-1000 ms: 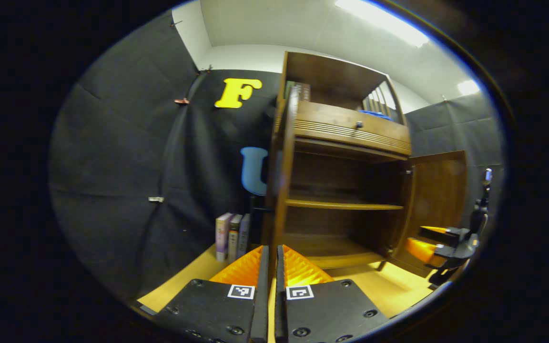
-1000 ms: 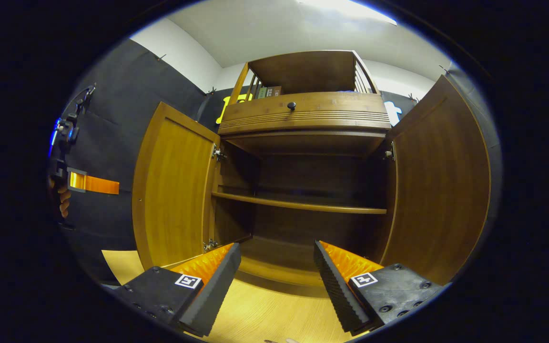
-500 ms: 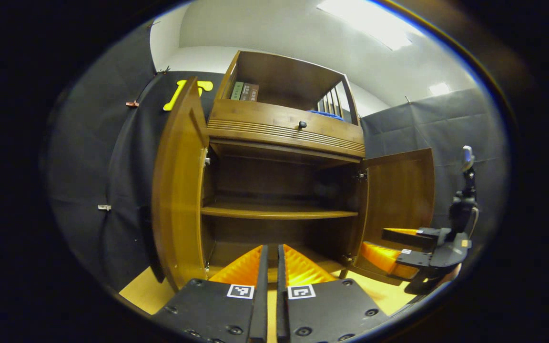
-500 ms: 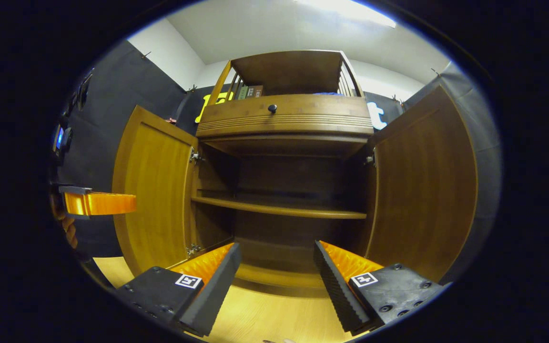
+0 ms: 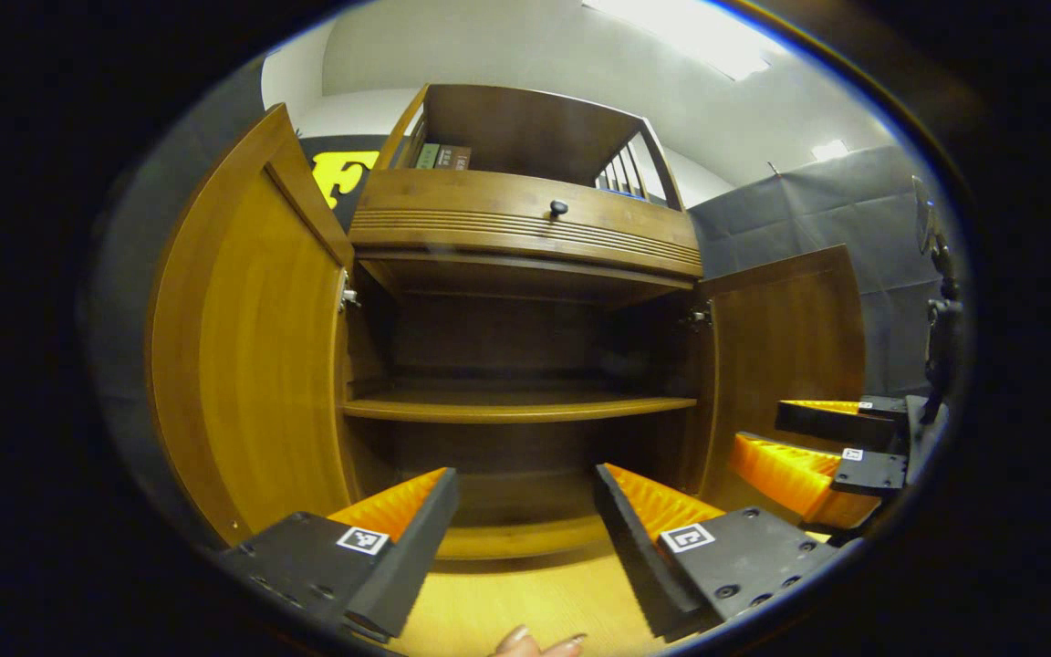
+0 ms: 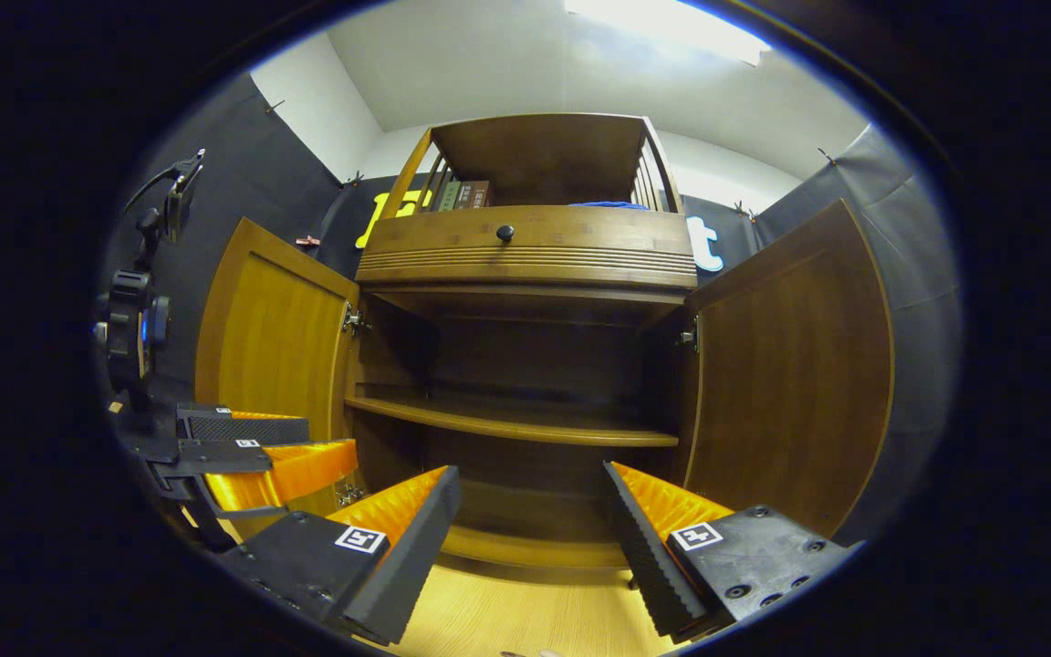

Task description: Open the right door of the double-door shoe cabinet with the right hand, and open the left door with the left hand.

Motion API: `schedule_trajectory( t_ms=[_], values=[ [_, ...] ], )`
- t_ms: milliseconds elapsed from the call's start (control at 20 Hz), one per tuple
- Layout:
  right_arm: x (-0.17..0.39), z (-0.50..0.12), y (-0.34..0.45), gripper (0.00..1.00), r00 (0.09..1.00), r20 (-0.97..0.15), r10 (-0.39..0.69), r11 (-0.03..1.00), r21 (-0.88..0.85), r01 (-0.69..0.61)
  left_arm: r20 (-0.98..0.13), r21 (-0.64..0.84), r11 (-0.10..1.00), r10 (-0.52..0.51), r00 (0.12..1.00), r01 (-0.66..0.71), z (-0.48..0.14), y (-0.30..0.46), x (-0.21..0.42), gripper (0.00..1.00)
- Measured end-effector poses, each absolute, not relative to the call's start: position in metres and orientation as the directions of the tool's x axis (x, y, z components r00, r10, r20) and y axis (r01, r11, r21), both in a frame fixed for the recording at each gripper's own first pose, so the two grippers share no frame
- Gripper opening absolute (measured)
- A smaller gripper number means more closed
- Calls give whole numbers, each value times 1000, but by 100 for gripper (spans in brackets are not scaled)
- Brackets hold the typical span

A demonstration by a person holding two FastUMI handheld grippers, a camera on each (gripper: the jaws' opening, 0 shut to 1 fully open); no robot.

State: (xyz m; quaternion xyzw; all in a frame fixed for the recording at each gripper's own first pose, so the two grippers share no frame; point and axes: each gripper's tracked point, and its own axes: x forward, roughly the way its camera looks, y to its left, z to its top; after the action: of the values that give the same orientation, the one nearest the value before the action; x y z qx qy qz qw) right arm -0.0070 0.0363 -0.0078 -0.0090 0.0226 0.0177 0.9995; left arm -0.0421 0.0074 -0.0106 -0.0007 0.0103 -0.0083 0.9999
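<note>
— Shoe cabinet (image 5: pixel 525 301): where does it sit in the frames?

— At the centre of both views, seen from low in front. Both doors stand swung out. In the left gripper view the left door (image 5: pixel 252 347) fills the left side of the frame, its inner face turned to the camera, and the right door (image 5: pixel 785 338) stands at centre right. In the right gripper view the left door (image 6: pixel 265 342) is at centre left and the right door (image 6: pixel 790 365) at right.

— And inside?

— One shelf (image 6: pixel 512 422) runs across the dark interior at mid-height. Above the opening is a drawer front with a small round knob (image 6: pixel 505 234), and over that an open railed top compartment with books (image 6: pixel 462 194) at its left end and something blue (image 6: pixel 612 204) at its right.

— How are the tools?

— The left tool (image 5: pixel 525 538) is at the bottom of its own view, fingers spread wide with nothing between them, apart from both doors. It also shows at lower left of the right gripper view, in front of the left door. The right tool (image 6: pixel 530 538) is likewise wide and empty, and it shows at lower right of the left gripper view (image 5: pixel 817 438), before the right door.

— Anything else?

— Fingertips (image 5: pixel 539 643) at the bottom edge of the left gripper view, over the pale wood floor (image 5: pixel 525 607).
</note>
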Motion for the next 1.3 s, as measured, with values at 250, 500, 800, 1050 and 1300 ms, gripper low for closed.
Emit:
schedule_trajectory(
  t_ms=[250, 500, 800, 1050, 1300],
  values=[
    [-3, -13, 36, 98, 998, -55, 36, 999, -28, -38, 23, 34, 999, -9, 1000, 8, -2, 0, -34, 96],
    [0, -17, 18, 97, 998, -53, 17, 999, -33, -19, 24, 14, 999, -51, 998, 51, -4, -13, -29, 97],
    [-4, -13, 10, 97, 999, -37, 8, 999, -36, -10, 49, 15, 999, -36, 998, 36, 1, -13, -28, 97],
    [-4, -8, 8, 97, 1000, -20, 4, 1000, -25, -5, 59, 12, 1000, -19, 998, 18, 4, -8, -29, 97],
    [-4, -5, 7, 95, 1000, 0, 0, 1000, -27, 0, 75, 1, 1000, 5, 997, -5, 6, 0, -33, 97]
  ],
)
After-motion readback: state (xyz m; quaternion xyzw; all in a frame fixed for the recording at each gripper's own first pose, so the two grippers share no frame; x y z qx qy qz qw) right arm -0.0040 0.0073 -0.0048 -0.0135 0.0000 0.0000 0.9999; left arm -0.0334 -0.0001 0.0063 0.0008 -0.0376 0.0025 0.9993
